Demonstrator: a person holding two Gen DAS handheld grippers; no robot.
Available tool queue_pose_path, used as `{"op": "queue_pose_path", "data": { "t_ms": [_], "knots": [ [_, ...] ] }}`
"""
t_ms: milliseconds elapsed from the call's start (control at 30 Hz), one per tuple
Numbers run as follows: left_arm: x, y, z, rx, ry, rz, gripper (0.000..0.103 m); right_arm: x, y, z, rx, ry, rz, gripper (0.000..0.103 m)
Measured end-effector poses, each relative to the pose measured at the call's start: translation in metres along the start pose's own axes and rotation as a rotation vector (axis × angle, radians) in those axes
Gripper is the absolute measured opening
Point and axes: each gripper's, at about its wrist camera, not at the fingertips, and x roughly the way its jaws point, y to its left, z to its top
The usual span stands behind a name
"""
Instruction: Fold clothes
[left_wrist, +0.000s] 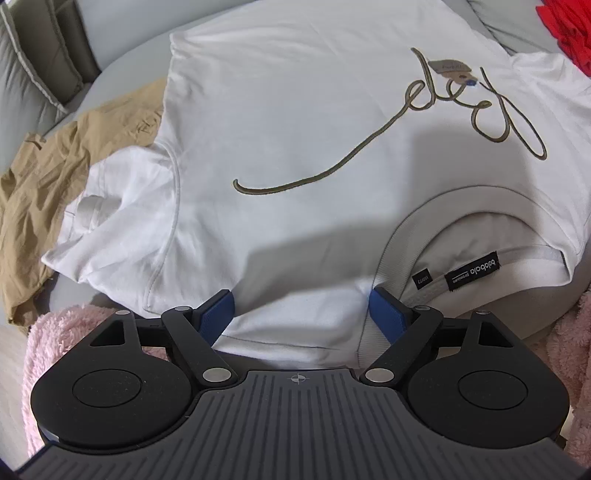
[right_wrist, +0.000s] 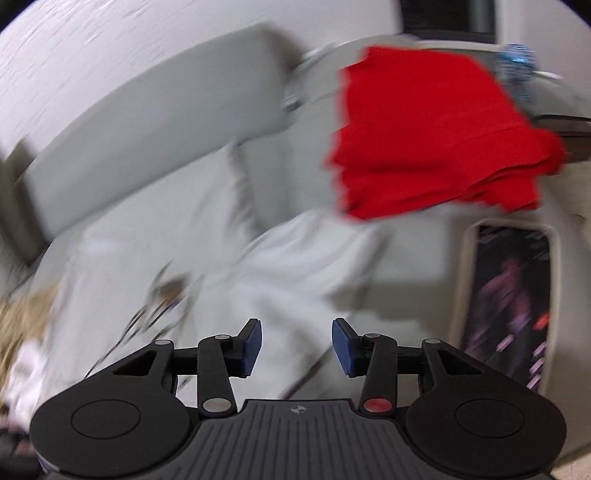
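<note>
1. Clutter around my white T-shirt (left_wrist: 280, 122): crumpled tan garment (left_wrist: 55, 162) at its left, pink fleece (left_wrist: 48, 332) under my left gripper (left_wrist: 301, 314), folded red cloth (right_wrist: 428, 133) beyond.
2. Shirt lies flat on grey couch (left_wrist: 122, 66); smooth knit, ribbed collar (left_wrist: 461, 206), olive script.
3. Left jaws wide apart over the shirt's near edge, nothing pinched.
4. Right gripper (right_wrist: 297, 345) half apart, empty; view blurred.

The support is a grey upholstered sofa seat (left_wrist: 122, 62) with piped cushions behind it. A white T-shirt (left_wrist: 280, 122) with olive script lettering lies spread flat on it. A crumpled tan garment (left_wrist: 55, 158) lies beside it, partly under its sleeve. A folded red garment (right_wrist: 432, 133) rests beyond.
</note>
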Motion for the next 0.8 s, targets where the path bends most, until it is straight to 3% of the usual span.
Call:
{"op": "queue_pose_path", "data": {
  "t_ms": [200, 367, 400, 467, 500, 667, 800],
  "knots": [
    [0.004, 0.002, 0.003, 0.003, 0.018, 0.007, 0.09, 0.036, -0.037, 0.027, 0.095, 0.0, 0.023, 0.055],
    [0.005, 0.004, 0.004, -0.005, 0.027, -0.004, 0.091, 0.061, -0.034, 0.03, -0.031, -0.009, 0.006, 0.056],
    [0.005, 0.004, 0.004, -0.005, 0.027, -0.004, 0.091, 0.064, -0.033, 0.031, -0.064, -0.009, 0.009, 0.052],
    [0.005, 0.004, 0.004, -0.006, 0.028, -0.003, 0.091, 0.07, -0.025, 0.031, -0.161, 0.001, 0.002, 0.028],
    [0.005, 0.004, 0.005, -0.006, 0.03, -0.002, 0.091, 0.071, -0.024, 0.032, -0.179, 0.007, 0.002, 0.005],
    [0.005, 0.002, 0.005, -0.003, 0.028, 0.003, 0.091, 0.052, -0.018, 0.044, -0.178, -0.037, 0.039, 0.005],
    [0.004, 0.002, 0.003, -0.002, 0.021, 0.006, 0.091, 0.029, 0.008, 0.043, -0.273, -0.084, 0.059, 0.005]
  ]
}}
